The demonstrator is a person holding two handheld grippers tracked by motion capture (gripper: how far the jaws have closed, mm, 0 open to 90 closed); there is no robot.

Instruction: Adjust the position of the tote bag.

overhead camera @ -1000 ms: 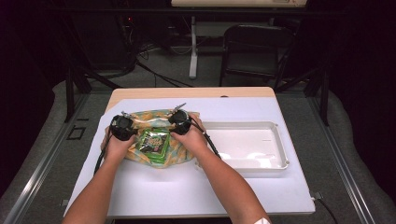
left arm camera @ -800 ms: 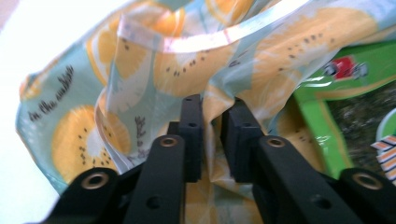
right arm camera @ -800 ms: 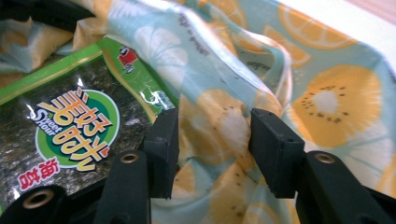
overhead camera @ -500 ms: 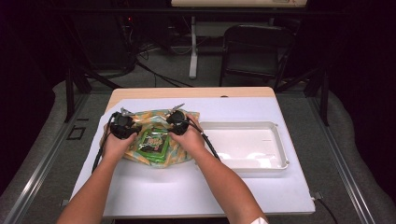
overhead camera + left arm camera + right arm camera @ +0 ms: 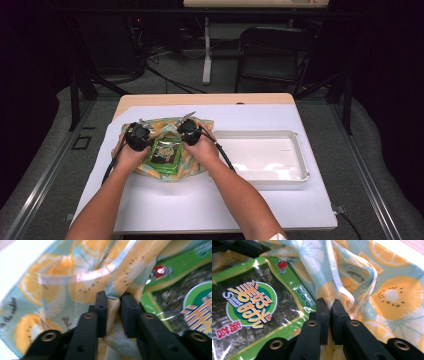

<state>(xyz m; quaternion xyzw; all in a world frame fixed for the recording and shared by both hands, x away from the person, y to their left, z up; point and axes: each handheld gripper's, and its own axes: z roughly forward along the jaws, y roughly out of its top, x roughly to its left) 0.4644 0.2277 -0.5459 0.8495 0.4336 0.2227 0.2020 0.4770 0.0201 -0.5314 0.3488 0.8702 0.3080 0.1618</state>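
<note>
On the worktop point(image 5: 165, 210), left of centre, lies a fruit-print plastic bag point(image 5: 197, 165), pale blue with orange and kiwi slices, and a green seaweed snack packet point(image 5: 166, 152) sits in the middle of it. A person's two forearms come in from the near edge, one hand on each side of the packet.

The left claw point(image 5: 113, 302) sits at the left side of the bag. Its jaws have just been closing, and in the left gripper view a gathered fold of the bag's film runs up between them, pinched there with a narrow gap left by the bunched plastic. The green packet lies just to the right of that fold.

The right claw point(image 5: 329, 306) sits at the right side of the bag, near its far edge. Its jaws have also just been closing and now stand almost together, nipping a thin pleat of the same bag. In the right gripper view the packet lies to the left of the jaws, just beside them.

A white rectangular tray point(image 5: 300, 150) stands on the worktop to the right of the bag, close to its right edge.
</note>
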